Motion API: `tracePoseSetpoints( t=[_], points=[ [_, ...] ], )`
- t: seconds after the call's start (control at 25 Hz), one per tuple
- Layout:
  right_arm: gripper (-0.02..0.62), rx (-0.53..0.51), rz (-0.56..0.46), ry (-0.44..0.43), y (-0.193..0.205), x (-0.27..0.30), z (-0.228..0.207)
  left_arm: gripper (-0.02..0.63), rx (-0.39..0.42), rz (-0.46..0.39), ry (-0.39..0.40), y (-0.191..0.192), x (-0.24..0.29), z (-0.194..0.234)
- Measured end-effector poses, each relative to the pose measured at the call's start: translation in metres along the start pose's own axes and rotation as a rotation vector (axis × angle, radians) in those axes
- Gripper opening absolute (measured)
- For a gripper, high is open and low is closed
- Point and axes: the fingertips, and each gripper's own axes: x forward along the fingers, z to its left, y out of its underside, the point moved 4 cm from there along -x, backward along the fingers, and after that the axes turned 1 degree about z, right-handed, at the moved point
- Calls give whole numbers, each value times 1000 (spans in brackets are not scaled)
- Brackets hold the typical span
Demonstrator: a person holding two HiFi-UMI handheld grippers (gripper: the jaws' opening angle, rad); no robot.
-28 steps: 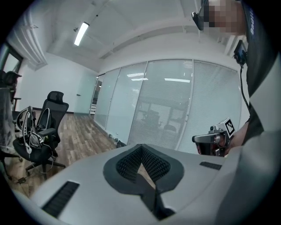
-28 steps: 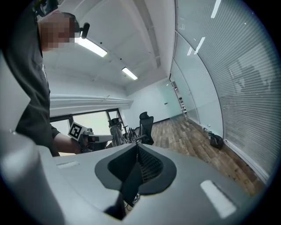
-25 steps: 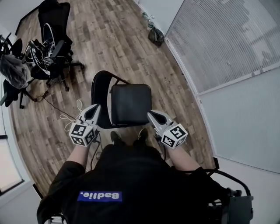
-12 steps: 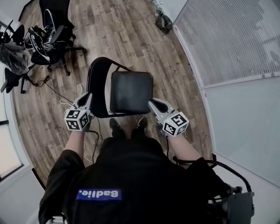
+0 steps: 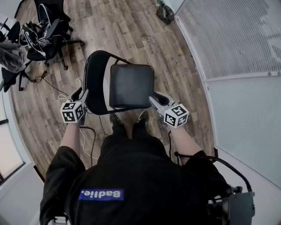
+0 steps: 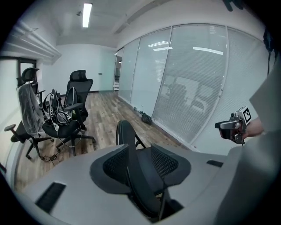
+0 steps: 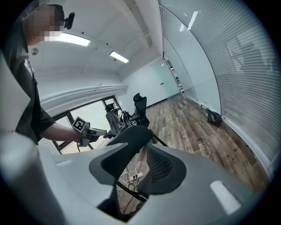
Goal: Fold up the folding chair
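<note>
The black folding chair stands unfolded on the wood floor, with its seat (image 5: 131,85) facing up and its curved backrest (image 5: 94,81) to the left. My left gripper (image 5: 81,94) sits at the backrest's outer edge. In the left gripper view the backrest rim (image 6: 125,132) runs between the jaws of the left gripper (image 6: 140,160), which are opening and show gaps beside the rim. My right gripper (image 5: 154,99) is at the seat's near right corner. The seat edge (image 7: 131,134) lies between the opening jaws of the right gripper (image 7: 138,165).
Office chairs (image 5: 44,30) draped with cables stand at the upper left. A white cable (image 5: 79,85) lies on the floor beside the backrest. A dark bag (image 5: 166,13) rests by the glass wall with blinds (image 5: 228,39) on the right. The person's shoes (image 5: 116,119) are just before the chair.
Both grippers have sunk and moved forward to the chair. The left one now straddles the backrest rim and the right one the seat's corner.
</note>
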Motion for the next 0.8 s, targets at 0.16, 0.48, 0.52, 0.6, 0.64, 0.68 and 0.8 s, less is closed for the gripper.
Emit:
tracePoseSetpoints(
  t=[0.16, 0.48, 0.52, 0.6, 0.64, 0.68, 0.8],
  points=[
    [153, 51, 30, 24, 14, 13, -20, 184, 2, 62, -3, 5, 20, 17],
    [201, 161, 93, 77, 59, 32, -62, 244, -6, 175, 3, 26, 53, 42],
    [206, 179, 103, 86, 67, 35, -69, 249, -10, 178, 6, 27, 57, 43],
    [224, 216, 125, 101, 84, 42, -85, 253, -14, 184, 13, 29, 64, 45],
    [233, 234, 137, 108, 93, 46, -93, 256, -14, 189, 18, 29, 68, 46],
    [244, 254, 148, 115, 102, 51, -101, 258, -13, 194, 24, 29, 72, 45],
    [319, 317, 176, 139, 131, 62, -127, 261, -6, 227, 53, 30, 84, 42]
  ],
)
